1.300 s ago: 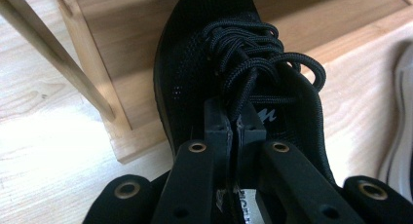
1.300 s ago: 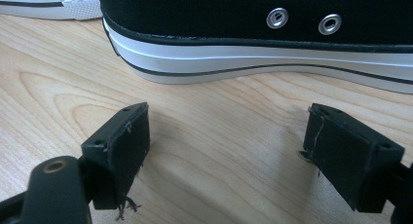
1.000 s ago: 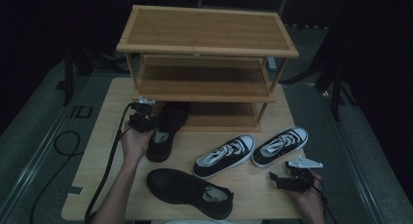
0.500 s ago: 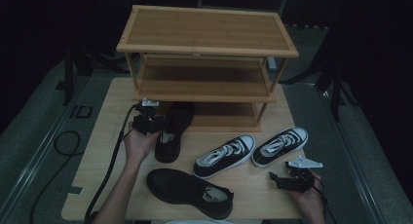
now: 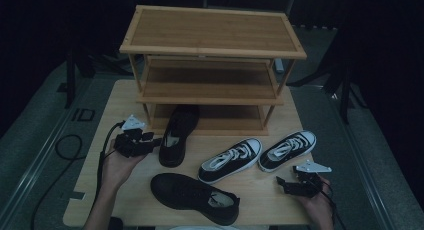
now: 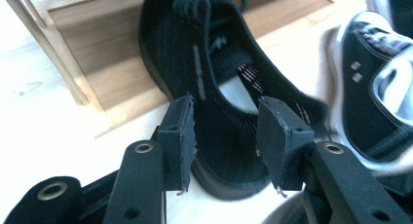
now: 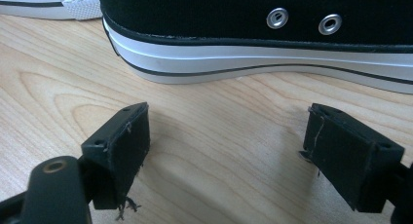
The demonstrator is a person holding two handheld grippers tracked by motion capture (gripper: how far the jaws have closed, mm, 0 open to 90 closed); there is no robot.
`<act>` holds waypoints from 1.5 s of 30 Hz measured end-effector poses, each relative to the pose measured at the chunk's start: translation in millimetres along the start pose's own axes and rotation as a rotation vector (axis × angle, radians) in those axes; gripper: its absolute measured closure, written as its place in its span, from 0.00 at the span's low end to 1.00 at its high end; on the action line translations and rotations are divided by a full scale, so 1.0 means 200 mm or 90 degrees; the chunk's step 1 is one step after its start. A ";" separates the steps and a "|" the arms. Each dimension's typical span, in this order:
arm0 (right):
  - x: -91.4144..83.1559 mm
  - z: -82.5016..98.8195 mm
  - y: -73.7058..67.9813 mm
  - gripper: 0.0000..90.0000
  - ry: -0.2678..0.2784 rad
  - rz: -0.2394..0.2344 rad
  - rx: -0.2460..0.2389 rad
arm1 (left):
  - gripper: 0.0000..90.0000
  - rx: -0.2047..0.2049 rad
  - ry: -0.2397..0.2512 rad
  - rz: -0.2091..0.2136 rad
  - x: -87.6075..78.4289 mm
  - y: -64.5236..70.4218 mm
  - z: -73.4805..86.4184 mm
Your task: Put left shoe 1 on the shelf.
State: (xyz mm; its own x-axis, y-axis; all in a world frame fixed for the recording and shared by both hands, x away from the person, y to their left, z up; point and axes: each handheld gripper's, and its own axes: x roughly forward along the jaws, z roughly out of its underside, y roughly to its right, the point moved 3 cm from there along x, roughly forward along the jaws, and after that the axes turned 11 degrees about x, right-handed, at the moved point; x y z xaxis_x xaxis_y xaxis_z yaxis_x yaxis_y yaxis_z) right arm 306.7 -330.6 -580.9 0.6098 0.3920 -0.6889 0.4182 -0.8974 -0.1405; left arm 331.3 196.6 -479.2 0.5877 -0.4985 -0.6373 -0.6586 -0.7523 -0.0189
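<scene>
1. High view: a black shoe [image 5: 177, 135] lies with its toe pushed onto the bottom shelf of the wooden rack [image 5: 212, 55], heel still out on the table [image 5: 100, 190]. The left gripper [image 5: 152, 140] sits just beside that heel. A second black shoe [image 5: 195, 197] and two black-and-white sneakers [image 5: 231, 160] wait on the table, so most of the putting away seems left.
2. Left gripper view: its jaws have just been opening and stand wide, the shoe's heel [image 6: 229, 151] beyond them, unpressed.
3. Right gripper view: the right gripper [image 7: 224, 151] rests wide and empty before a sneaker's white sole [image 7: 253, 58].
</scene>
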 end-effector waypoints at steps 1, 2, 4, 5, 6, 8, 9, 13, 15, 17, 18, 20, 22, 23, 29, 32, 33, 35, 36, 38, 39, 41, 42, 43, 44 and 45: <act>0.00 0.00 0.00 0.19 0.000 0.000 0.000 | 0.67 0.000 0.000 0.000 0.00 0.00 0.00; 0.00 0.00 0.00 0.19 0.000 0.000 0.000 | 0.68 0.003 -0.001 0.005 -0.01 0.01 0.02; 0.00 0.00 0.00 0.19 0.000 0.000 0.000 | 0.71 0.015 -0.009 0.014 -0.01 0.02 0.04; 0.00 0.00 0.00 0.19 0.000 0.000 0.000 | 0.72 0.015 -0.009 0.014 -0.01 0.02 0.04; 0.00 0.00 0.00 0.19 0.000 0.000 0.000 | 0.73 0.027 -0.015 0.024 -0.01 0.04 0.06; 0.00 0.00 0.00 0.19 0.000 0.000 0.000 | 0.75 0.032 -0.017 0.029 -0.01 0.05 0.07; 0.00 0.00 0.00 0.19 0.000 0.000 0.000 | 0.77 0.043 -0.022 0.037 0.00 0.07 0.08; 0.00 0.00 0.00 0.19 0.000 0.000 0.001 | 0.86 0.068 -0.040 0.048 0.01 0.10 0.10; 0.00 0.00 0.00 0.19 0.000 0.000 0.000 | 0.89 0.084 -0.050 0.052 0.01 0.11 0.11; 0.00 0.00 0.00 0.19 0.000 0.000 0.000 | 0.96 0.091 -0.059 0.054 0.02 0.12 0.11; 0.00 0.00 0.00 0.19 0.000 0.000 0.000 | 1.00 0.091 -0.059 0.054 0.02 0.12 0.11; 0.00 0.00 0.00 0.19 0.000 0.000 0.001 | 1.00 0.098 -0.078 0.058 0.04 0.13 0.11; 0.00 0.00 0.00 0.19 0.000 0.000 0.000 | 1.00 0.110 -0.087 0.062 0.05 0.14 0.11; 0.00 0.00 0.00 0.19 0.000 0.000 0.000 | 1.00 0.114 -0.090 0.064 0.05 0.14 0.10; 0.00 0.00 0.00 0.19 0.000 0.000 0.000 | 1.00 0.129 -0.123 0.059 0.09 0.16 0.11; 0.00 0.00 0.00 0.19 0.000 0.000 0.000 | 1.00 0.130 -0.148 0.058 0.11 0.14 0.15; 0.00 0.00 0.00 0.19 0.000 0.000 0.000 | 1.00 0.129 -0.158 0.060 0.12 0.14 0.16; 0.00 0.00 0.00 0.19 0.000 0.000 0.000 | 1.00 0.135 -0.173 0.063 0.14 0.14 0.17; 0.00 0.00 0.00 0.19 0.000 0.000 0.000 | 1.00 0.136 -0.183 0.063 0.15 0.13 0.18; 0.00 0.00 0.00 0.19 0.000 0.000 0.000 | 1.00 0.139 -0.198 0.062 0.17 0.13 0.20; 0.00 0.00 0.00 0.19 0.000 0.000 0.000 | 1.00 0.141 -0.204 0.061 0.18 0.12 0.20; 0.00 0.00 0.00 0.19 0.000 0.000 0.000 | 1.00 0.141 -0.213 0.057 0.20 0.12 0.21; 0.00 0.00 0.00 0.19 0.000 0.000 0.000 | 1.00 0.136 -0.219 0.055 0.21 0.11 0.21; 0.00 0.00 0.00 0.19 0.000 0.000 0.000 | 1.00 0.135 -0.219 0.061 0.22 0.11 0.22; 0.00 0.00 0.00 0.19 0.000 0.000 0.000 | 1.00 0.135 -0.220 0.063 0.23 0.11 0.22; 0.00 0.00 0.00 0.19 0.000 0.000 0.000 | 1.00 0.135 -0.220 0.064 0.24 0.11 0.22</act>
State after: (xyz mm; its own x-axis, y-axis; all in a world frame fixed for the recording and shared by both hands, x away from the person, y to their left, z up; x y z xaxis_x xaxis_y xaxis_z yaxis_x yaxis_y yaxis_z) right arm 306.7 -330.6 -580.9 0.6095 0.3922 -0.6890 0.4184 -0.8973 -0.1406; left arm 323.5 175.5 -544.2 0.3470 -0.3639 -0.8644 -0.8081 -0.5838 -0.0786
